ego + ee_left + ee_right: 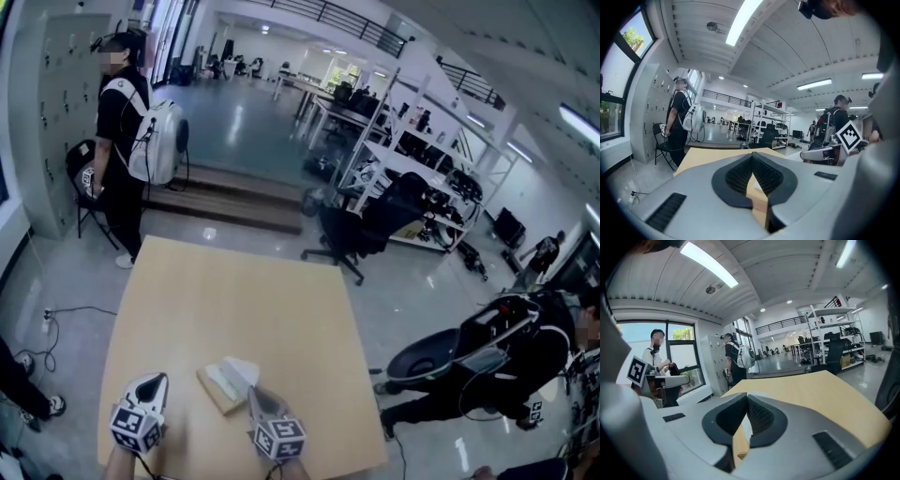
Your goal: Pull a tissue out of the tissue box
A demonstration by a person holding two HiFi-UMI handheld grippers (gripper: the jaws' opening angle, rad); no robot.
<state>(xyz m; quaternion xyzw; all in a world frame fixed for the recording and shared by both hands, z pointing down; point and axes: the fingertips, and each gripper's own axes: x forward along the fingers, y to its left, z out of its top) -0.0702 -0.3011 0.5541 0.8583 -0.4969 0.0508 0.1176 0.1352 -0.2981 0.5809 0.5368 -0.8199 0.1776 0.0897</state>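
A flat tan tissue box (216,391) lies near the front of the wooden table (234,300), with a white tissue (241,369) sticking up from its top. My left gripper (157,380) hovers to the left of the box, apart from it, jaws shut and empty. My right gripper (253,394) hangs just above the box's near right end, also shut with nothing between its pads. In the left gripper view the jaws (752,156) meet at their tips, and the box (758,205) shows below them. In the right gripper view the gripper (746,397) is shut, with the box (738,446) underneath.
A person with a white backpack (127,122) stands beyond the table's far left corner beside a folding chair (82,178). A black office chair (352,234) stands past the far right corner. Another person with equipment (487,361) is on the right. Shelves (422,178) line the back.
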